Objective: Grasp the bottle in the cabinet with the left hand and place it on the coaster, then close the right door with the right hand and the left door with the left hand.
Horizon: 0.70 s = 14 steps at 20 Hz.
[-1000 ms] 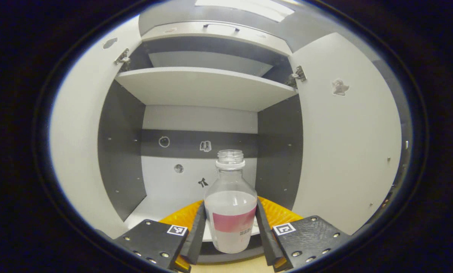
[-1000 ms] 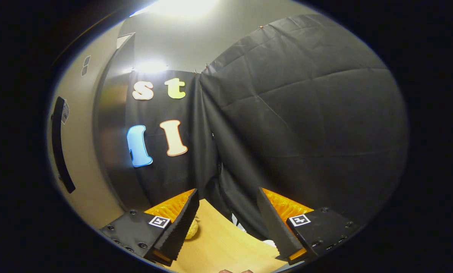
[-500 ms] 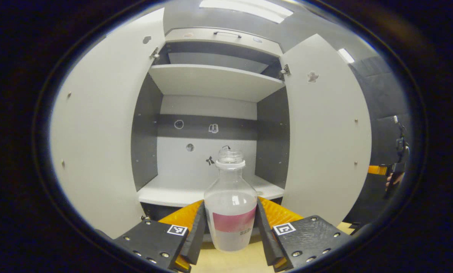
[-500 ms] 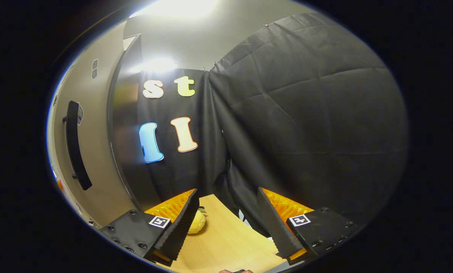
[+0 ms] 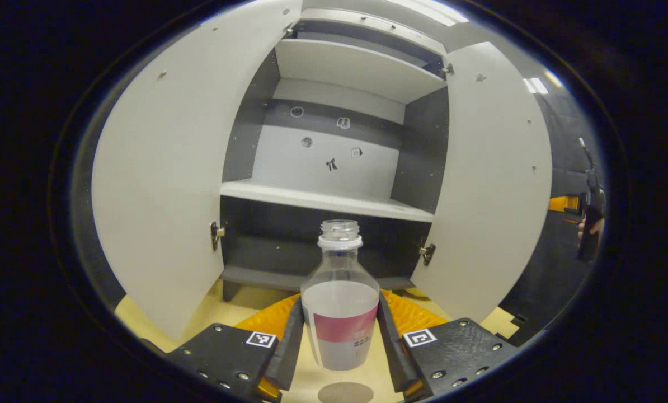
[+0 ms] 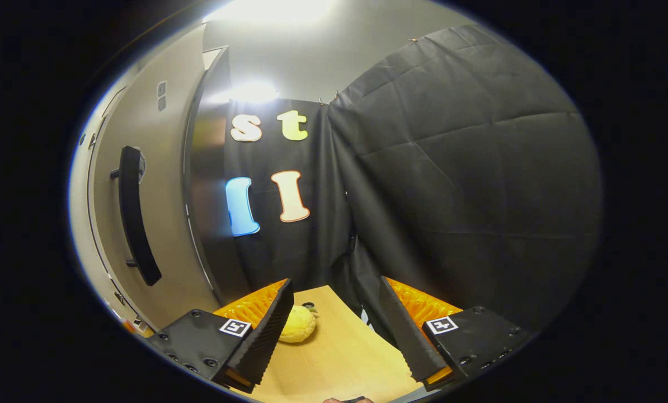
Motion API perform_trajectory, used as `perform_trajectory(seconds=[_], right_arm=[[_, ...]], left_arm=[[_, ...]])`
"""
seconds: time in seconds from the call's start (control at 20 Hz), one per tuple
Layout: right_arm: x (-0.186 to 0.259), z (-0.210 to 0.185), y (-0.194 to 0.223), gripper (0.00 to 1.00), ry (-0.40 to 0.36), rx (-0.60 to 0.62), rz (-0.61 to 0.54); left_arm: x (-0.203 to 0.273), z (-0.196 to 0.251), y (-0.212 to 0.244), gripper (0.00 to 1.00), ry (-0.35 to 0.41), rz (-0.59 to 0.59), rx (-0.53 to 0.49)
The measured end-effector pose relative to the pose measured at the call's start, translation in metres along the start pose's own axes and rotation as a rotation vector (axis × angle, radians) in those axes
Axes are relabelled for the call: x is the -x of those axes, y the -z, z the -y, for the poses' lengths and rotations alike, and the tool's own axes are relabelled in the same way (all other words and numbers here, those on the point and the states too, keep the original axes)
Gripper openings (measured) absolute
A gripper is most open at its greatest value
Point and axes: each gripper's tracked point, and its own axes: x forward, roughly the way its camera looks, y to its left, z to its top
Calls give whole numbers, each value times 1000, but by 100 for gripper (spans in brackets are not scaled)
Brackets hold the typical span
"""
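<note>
Right then, the bottle (image 5: 340, 302) was a clear plastic one with no cap, a white collar under its threaded mouth, pale cloudy liquid filling its lower half and a pink band of label around the middle. It stood upright, clamped between the two fingers of the left gripper (image 5: 339, 341), held in the air above the wooden table (image 5: 227, 310). Just below it, at the near edge, lay the round grey coaster (image 5: 345, 392). Beyond the bottle the cabinet (image 5: 334, 151) stood open, left door (image 5: 160, 184) and right door (image 5: 485, 184) both swung wide, white shelves bare. Over in the right gripper view, the right gripper (image 6: 334, 336) had its fingers spread apart around nothing, above the table, with a small yellow fruit-like lump (image 6: 297, 324) just beside its left finger.
</note>
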Motion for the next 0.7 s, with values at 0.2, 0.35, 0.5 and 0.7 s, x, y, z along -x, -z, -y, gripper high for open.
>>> perform_trajectory(seconds=[0.2, 0.35, 0.5, 0.7], right_arm=[[-1, -9, 0, 98, -10, -16, -16], [-5, 0, -9, 98, 20, -15, -20], [-5, 4, -22, 98, 34, 22, -3], [-2, 1, -16, 98, 29, -3, -28]], left_arm=[[-1, 6, 58, 67, 4, -74, 4], [1, 10, 83, 67, 1, -84, -22], [4, 15, 109, 67, 12, -103, -17], [10, 20, 128, 67, 12, -117, -38]])
